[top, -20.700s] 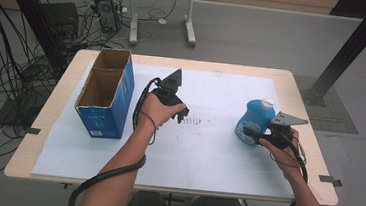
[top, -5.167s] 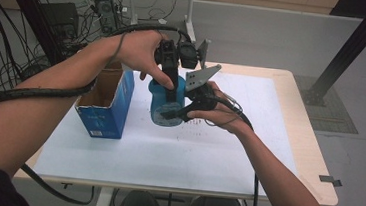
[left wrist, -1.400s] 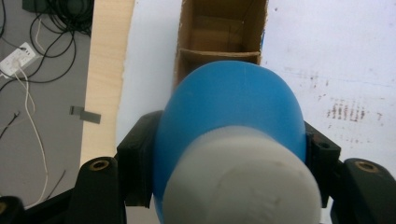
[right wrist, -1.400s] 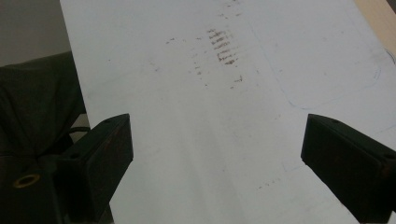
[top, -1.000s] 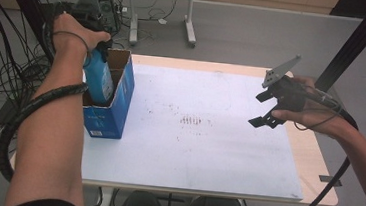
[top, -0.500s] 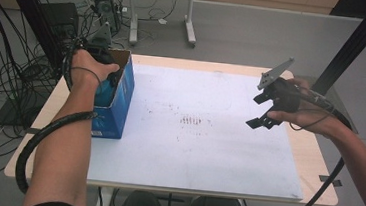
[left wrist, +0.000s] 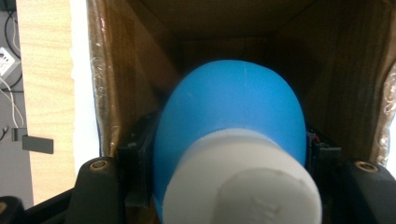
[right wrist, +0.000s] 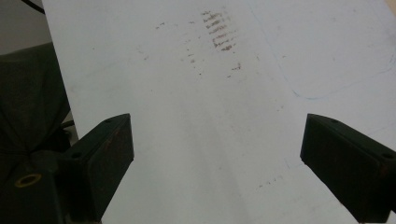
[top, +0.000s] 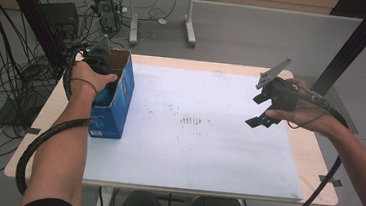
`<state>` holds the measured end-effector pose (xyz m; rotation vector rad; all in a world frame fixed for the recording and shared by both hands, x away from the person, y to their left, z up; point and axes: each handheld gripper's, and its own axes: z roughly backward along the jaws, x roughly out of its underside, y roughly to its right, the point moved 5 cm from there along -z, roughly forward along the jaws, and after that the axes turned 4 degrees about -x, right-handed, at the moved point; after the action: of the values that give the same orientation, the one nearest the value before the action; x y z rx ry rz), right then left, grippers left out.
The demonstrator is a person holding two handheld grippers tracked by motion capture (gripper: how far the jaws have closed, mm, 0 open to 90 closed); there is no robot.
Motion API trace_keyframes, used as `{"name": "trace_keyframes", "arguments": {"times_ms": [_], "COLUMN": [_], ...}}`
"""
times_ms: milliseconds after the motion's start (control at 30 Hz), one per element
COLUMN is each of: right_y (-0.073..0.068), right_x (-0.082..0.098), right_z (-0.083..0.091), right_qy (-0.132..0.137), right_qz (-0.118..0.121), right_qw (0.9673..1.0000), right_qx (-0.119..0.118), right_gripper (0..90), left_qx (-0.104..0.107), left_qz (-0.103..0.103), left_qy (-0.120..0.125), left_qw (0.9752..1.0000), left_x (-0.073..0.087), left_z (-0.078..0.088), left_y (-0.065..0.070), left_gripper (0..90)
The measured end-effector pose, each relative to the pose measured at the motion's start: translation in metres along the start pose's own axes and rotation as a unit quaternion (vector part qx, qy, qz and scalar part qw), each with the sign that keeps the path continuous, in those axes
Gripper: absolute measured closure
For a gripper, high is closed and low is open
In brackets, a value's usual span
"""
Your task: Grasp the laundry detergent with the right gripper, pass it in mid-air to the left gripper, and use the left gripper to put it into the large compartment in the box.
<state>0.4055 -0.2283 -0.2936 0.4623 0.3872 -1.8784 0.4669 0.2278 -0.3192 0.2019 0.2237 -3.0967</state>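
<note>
The left gripper (left wrist: 229,154), low in the left gripper view, has its black blocky jaws clamped on a blue bottle (left wrist: 231,126): a smooth, rounded plastic body with a matte white screw cap (left wrist: 243,186) nearest the camera; the bottle hangs inside an open cardboard box (left wrist: 336,74), its brown inner walls dull and fibrous, with strips of shiny clear tape along the edges at left and right; in the high view that box (top: 119,100) stands at the upper left of the white sheet, a tall rectangular carton with glossy blue printed sides, and the left gripper (top: 98,68) reaches down into its open top, with a sliver of blue showing under the hand; the right gripper (right wrist: 219,158) has its two black, square-edged jaws spread wide with nothing between them, over a flat white mat (right wrist: 187,116) that is smudged with short dark scuff marks; in the high view the right gripper (top: 262,115) hovers at the right of the frame above the mat (top: 202,150), which lies on a pale wooden table (top: 316,160)
</note>
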Motion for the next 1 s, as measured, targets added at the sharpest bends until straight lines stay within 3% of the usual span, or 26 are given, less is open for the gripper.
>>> {"name": "trace_keyframes", "arguments": {"times_ms": [267,1000], "right_y": [0.0045,0.0092], "right_x": [-0.0014,-0.0009], "right_z": [-0.0021,0.0020], "right_qy": [0.001,-0.005], "right_qz": [-0.003,-0.001], "right_qw": [1.0000,1.0000], "right_qx": [0.001,0.008], "right_gripper": [9.5,9.5], "left_qx": [-0.002,0.006], "left_qz": [-0.009,-0.004], "left_qy": [0.001,-0.001], "left_qw": [1.0000,1.0000], "left_x": [-0.0030,-0.0050], "left_z": [-0.0016,-0.0029], "left_y": [0.0013,-0.0014], "left_gripper": [36.4,36.1]}}
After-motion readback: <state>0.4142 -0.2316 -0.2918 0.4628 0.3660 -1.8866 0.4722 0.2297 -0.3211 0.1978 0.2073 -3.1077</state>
